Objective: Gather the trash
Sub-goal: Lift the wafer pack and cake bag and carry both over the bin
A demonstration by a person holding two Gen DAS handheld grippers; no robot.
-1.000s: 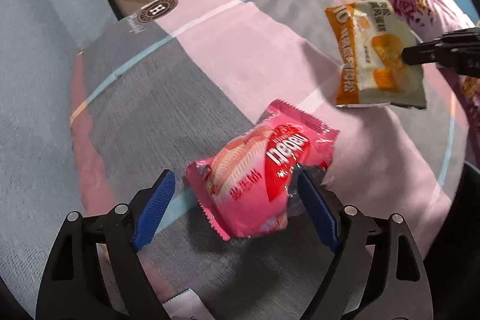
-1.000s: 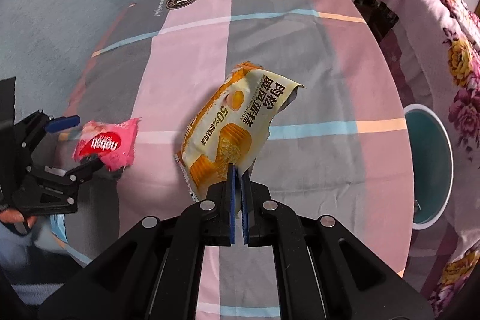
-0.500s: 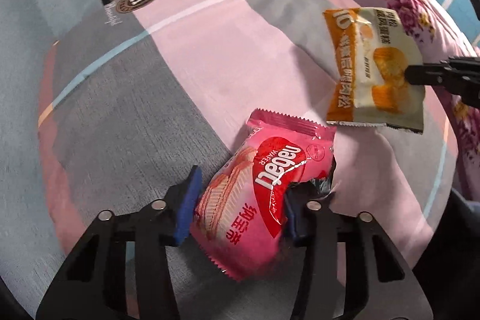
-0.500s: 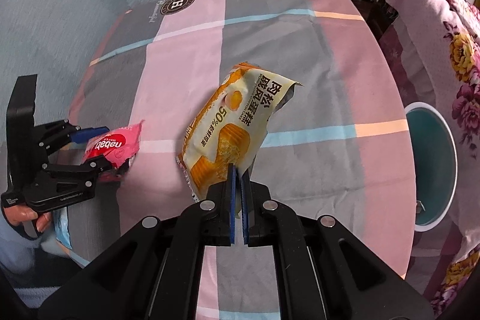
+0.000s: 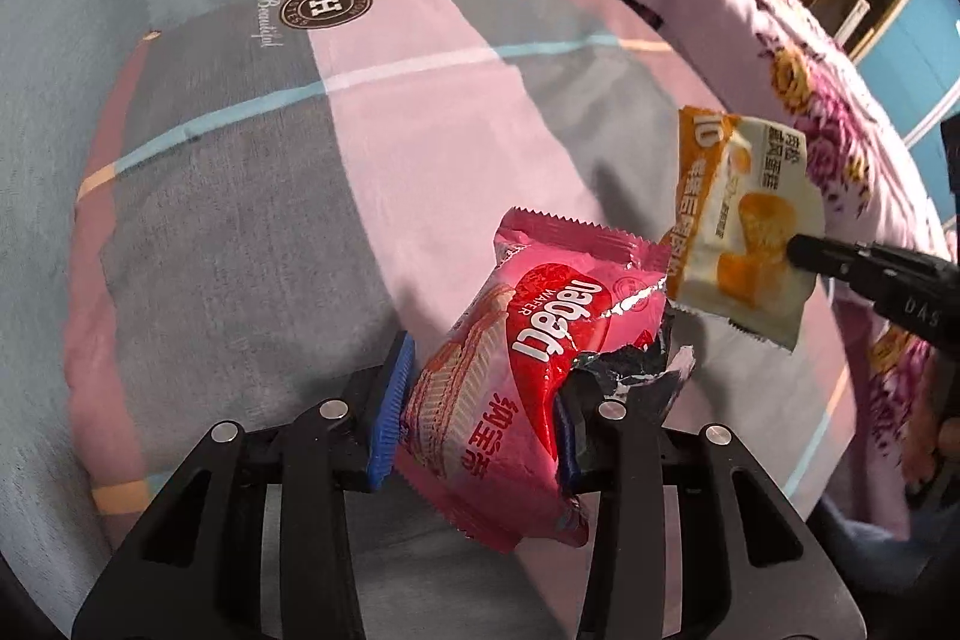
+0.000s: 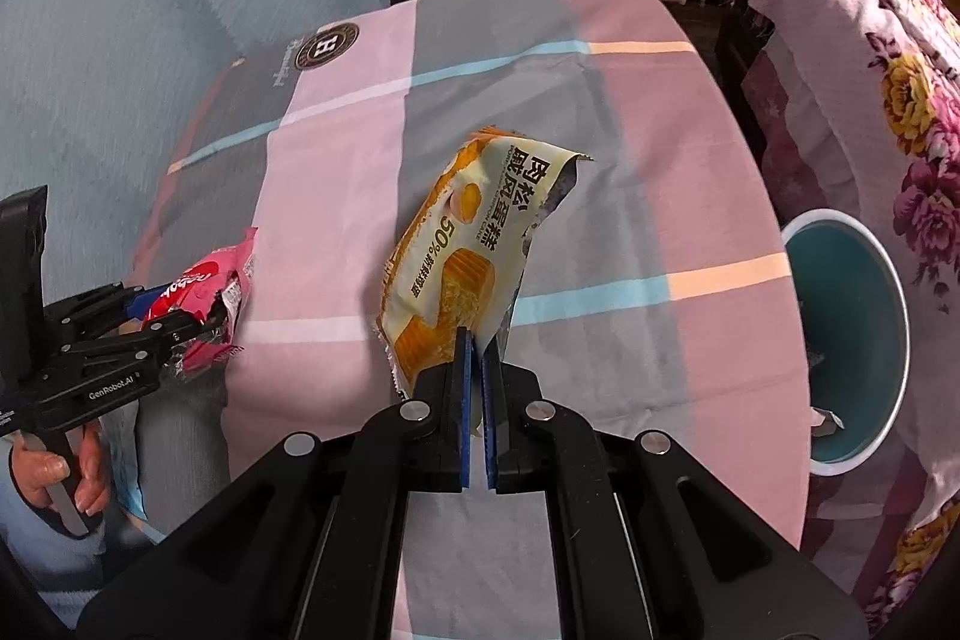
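My left gripper (image 5: pixel 477 421) has just clenched on the pink wafer wrapper (image 5: pixel 528 370), apparently lifted clear of the tablecloth (image 5: pixel 240 196); my right gripper (image 6: pixel 474 370) keeps pinching the yellow cake wrapper (image 6: pixel 474 256). Both can go to the bin (image 6: pixel 894 280).

My left gripper (image 5: pixel 474 421) clamps the pink wafer wrapper (image 5: pixel 528 370) — torn open, foil showing. My right gripper (image 6: pixel 475 376) pinches the yellow cake wrapper (image 6: pixel 474 262) upright — seemingly empty.
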